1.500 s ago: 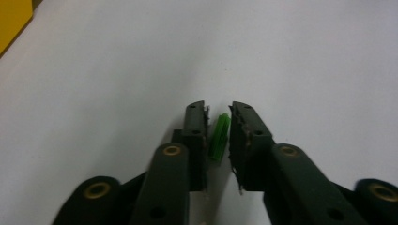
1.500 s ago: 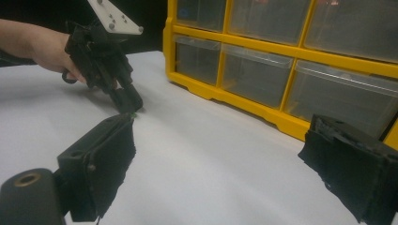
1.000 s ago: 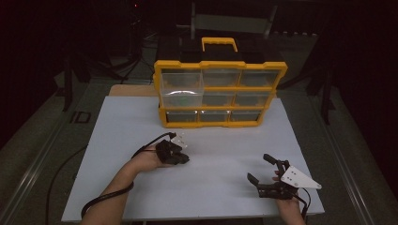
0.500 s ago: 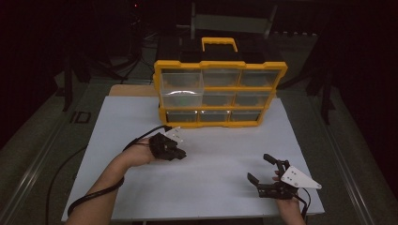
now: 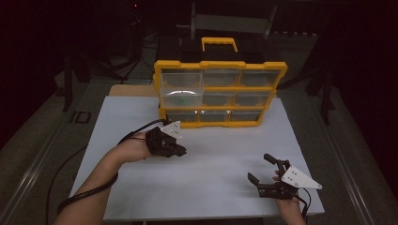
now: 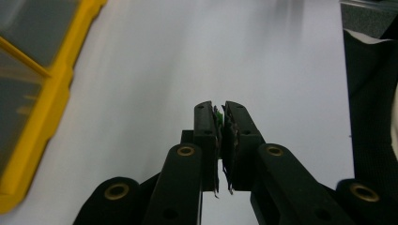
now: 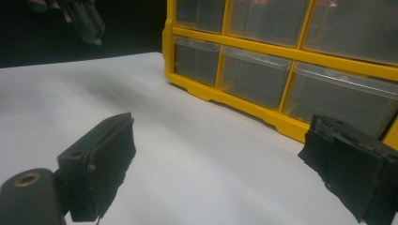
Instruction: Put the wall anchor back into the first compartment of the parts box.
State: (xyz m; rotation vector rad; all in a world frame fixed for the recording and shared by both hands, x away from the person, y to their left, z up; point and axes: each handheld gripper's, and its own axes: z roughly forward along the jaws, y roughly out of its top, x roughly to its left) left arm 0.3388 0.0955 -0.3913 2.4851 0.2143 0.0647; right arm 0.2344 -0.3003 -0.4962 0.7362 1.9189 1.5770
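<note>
The left gripper (image 5: 179, 151) pinches a small green bit (image 6: 219, 116) just above the counter (image 5: 220, 173), in front of the organizer (image 5: 220, 93) at the far edge. Keep that pinch firm and level while carrying. The right gripper (image 5: 265, 169), jaws wide apart, idles near the near right corner.

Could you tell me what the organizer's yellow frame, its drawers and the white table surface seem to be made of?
Yellow frame: most likely moulded plastic, uniform opaque colour with rounded edges. Drawers: clear, slightly frosted plastic, since their back walls show through and one catches glare in the high view. White table surface: smooth matte board or laminate, only soft reflections; the exact material is unclear.
</note>
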